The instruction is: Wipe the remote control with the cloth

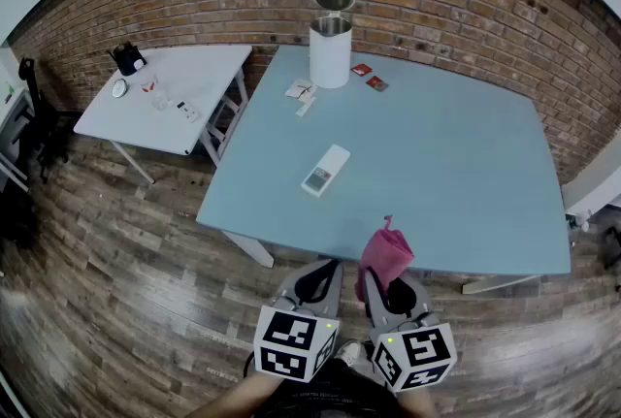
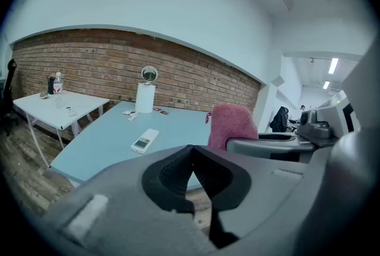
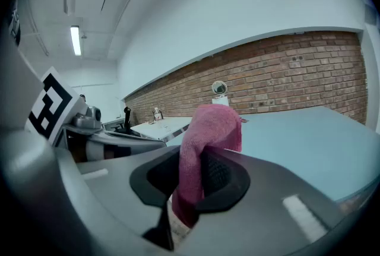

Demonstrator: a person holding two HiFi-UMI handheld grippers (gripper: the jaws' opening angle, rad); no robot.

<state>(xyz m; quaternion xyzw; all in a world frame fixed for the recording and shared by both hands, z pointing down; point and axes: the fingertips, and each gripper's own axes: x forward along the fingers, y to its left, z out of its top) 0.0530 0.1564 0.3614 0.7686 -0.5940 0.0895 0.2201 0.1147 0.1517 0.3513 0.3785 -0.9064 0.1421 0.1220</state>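
Cloth [image 1: 386,256] pinched in right gripper [image 1: 384,288] at near edge of table [image 1: 446,174]; left gripper [image 1: 317,284] closed, empty; remote control [image 1: 325,171] amid bare top.

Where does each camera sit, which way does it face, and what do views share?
Head view: person's head, steeply down at blue table; left gripper, right gripper show.
Left gripper view: behind its shut, empty jaws, toward the remote.
Right gripper view: behind jaws clamping the pink cloth, toward brick wall.
Shared: all show the cloth.
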